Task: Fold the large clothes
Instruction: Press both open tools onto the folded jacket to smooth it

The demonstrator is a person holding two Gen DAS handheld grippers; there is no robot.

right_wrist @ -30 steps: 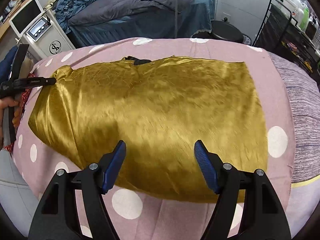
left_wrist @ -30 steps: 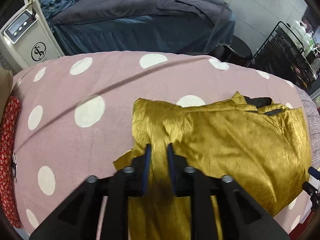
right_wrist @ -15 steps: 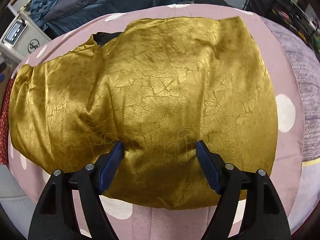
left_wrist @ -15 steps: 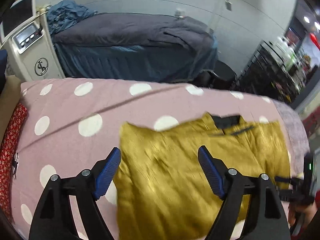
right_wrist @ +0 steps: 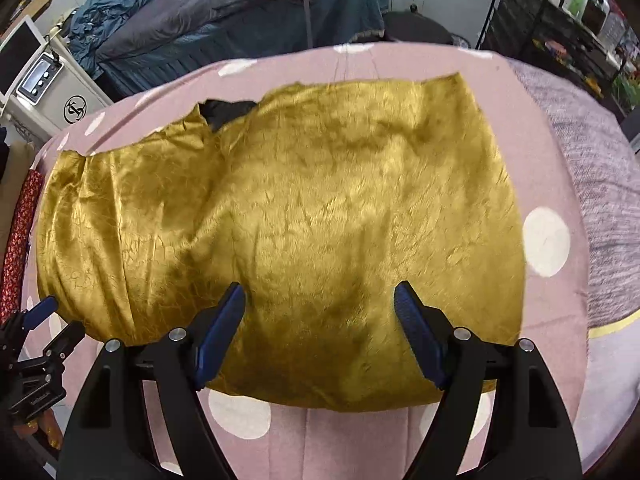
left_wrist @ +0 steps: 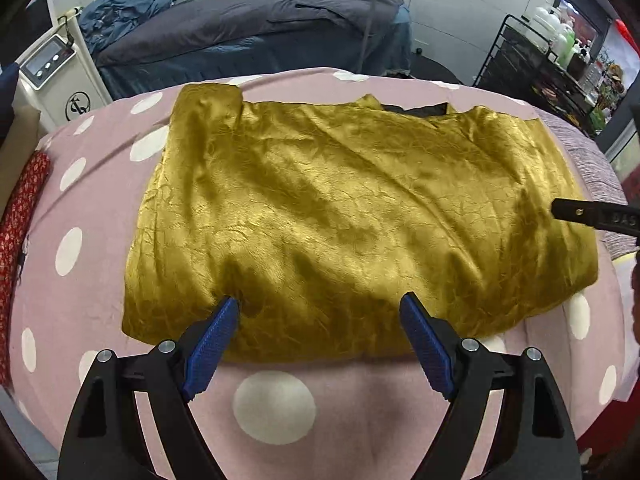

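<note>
A shiny gold garment point(left_wrist: 340, 208) point(right_wrist: 320, 200) lies folded in a broad rectangle on the pink polka-dot bed cover point(left_wrist: 100, 280) point(right_wrist: 280, 60). Black lining point(left_wrist: 420, 110) point(right_wrist: 226, 110) shows at its far edge. My left gripper point(left_wrist: 319, 302) hovers open over the garment's near edge, pressing on nothing. My right gripper point(right_wrist: 319, 289) is open too, above the near edge further right, with no fabric pinched. One finger of the right gripper point(left_wrist: 576, 213) shows at the right of the left wrist view. The left gripper point(right_wrist: 56, 322) sits at the lower left of the right wrist view.
A white machine point(left_wrist: 52, 76) point(right_wrist: 44, 84) stands at the far left beside a dark-covered bed point(left_wrist: 240, 36). A black wire rack point(left_wrist: 540, 64) with bottles is at the far right. Red patterned cloth point(left_wrist: 20, 208) lies along the left edge, a grey blanket point(right_wrist: 600, 168) on the right.
My left gripper let go of the gold fabric, opened wide and drew back to the garment's near edge. The garment now lies flat. My right gripper shifted only slightly.
</note>
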